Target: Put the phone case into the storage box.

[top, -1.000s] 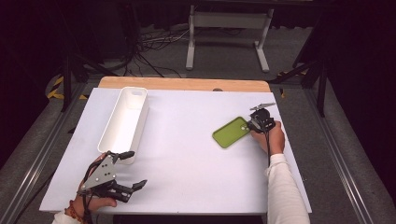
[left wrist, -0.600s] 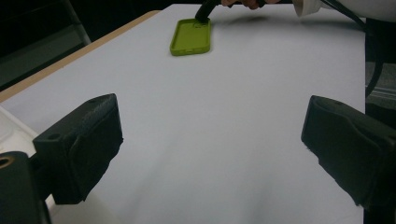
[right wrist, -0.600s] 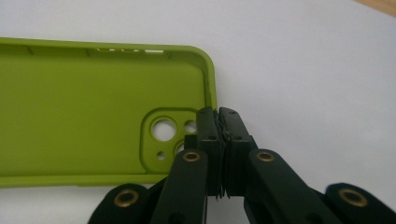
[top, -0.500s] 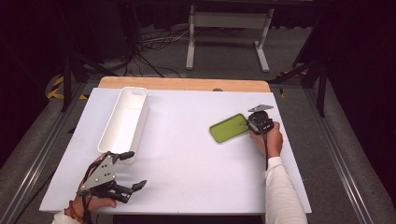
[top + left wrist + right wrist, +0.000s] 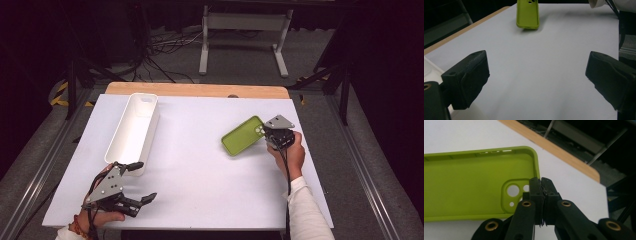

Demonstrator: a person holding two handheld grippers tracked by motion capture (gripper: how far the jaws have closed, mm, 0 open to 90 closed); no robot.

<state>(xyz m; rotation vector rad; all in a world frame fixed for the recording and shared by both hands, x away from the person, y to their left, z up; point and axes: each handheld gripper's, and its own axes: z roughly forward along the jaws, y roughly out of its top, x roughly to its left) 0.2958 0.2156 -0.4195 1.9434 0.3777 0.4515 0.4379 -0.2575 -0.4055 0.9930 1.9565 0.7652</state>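
Note:
A lime-green phone case (image 5: 242, 136) hangs tilted, inner side up, just above the right half of the white table (image 5: 200, 175). My right gripper (image 5: 263, 132) is shut on its rim at the camera-hole end. In the right gripper view the jaws (image 5: 541, 182) pinch the phone case (image 5: 469, 182) wall beside the lens cut-out. At the table's front left, my left gripper (image 5: 144, 181) rests open with nothing between its fingers. The left gripper view has the left gripper (image 5: 536, 75) spread wide, with the phone case (image 5: 527, 15) far ahead and a shadow under it.
A long white bin (image 5: 132, 130) lies lengthwise at the left, its near end just beyond the left gripper. A wooden strip (image 5: 200, 90) runs along the table's far edge. Metal rails flank both sides, and a stand's legs and cables sit on the floor behind.
The right gripper has moved away from the person and slightly up, carrying the green case with it. The left gripper has stayed in place.

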